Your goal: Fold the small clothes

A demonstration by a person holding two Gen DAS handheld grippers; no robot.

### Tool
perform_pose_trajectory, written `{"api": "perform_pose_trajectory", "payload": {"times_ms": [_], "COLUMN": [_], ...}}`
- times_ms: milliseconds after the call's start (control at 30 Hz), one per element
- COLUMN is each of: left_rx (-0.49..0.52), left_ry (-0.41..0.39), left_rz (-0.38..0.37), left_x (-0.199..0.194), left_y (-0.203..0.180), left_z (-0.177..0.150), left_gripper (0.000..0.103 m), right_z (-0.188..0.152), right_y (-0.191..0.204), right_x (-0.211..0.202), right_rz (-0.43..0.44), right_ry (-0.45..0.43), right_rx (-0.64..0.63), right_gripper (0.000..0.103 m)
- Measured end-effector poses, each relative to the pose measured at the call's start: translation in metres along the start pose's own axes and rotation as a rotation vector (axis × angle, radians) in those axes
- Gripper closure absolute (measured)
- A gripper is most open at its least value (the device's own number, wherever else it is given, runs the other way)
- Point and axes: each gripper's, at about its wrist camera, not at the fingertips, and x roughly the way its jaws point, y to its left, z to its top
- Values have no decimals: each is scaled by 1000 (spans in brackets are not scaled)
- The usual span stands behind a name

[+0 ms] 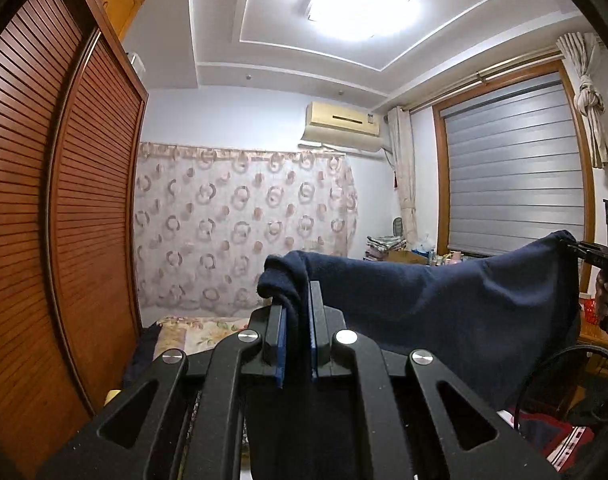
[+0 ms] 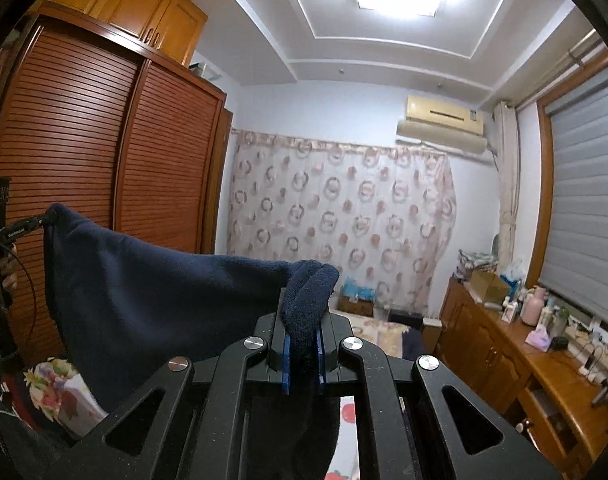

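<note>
- Left wrist view: left gripper (image 1: 298, 300) is clamped on one corner of the navy cloth (image 1: 443, 312); the cloth hangs in the air, stretched across to the right gripper (image 1: 575, 249), which pinches the far corner. No fold made yet, by my judgement.
- Right wrist view: right gripper (image 2: 304, 320) is closed on a bunched, fleecy corner of the navy cloth (image 2: 144, 280). The cloth sags between both grippers, above the floral bed (image 2: 60, 392); laying it down and folding remain.

Both grippers point level — left gripper (image 1: 298, 312) and right gripper (image 2: 304, 320), each clamped on a corner of navy cloth (image 1: 443, 304), the partner at three and nine o'clock.
</note>
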Motion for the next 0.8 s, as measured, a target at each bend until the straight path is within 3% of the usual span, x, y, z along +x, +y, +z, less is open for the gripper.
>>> {"api": "perform_pose_trajectory", "payload": {"times_ms": [200,400,500,633,733,800], "left_rx": [1,11,3,28,82,58], "left_ry": [-4,81,169,296,411,470], "left_rz": [8,38,54,103,127,99], "left_x": [1,59,114,205,268,285], "left_y": [0,2,11,19,26,30], "left_z": [-1,-13,-36,-89,-140,-163], "left_gripper": [94,94,94,90,71,56], "right_z": [-17,-28,-42,-88,-137,-177], "right_y": [0,-1,-14,-28,-36,-43], "right_x": [14,53,105,202,285,338], "right_rz": [29,19,21,1,-42,-82], "right_ry": [-10,58,148,285,404,543], "right_rx": [30,17,30,50,72,103], "right_gripper": [94,94,94,94,86,77]}}
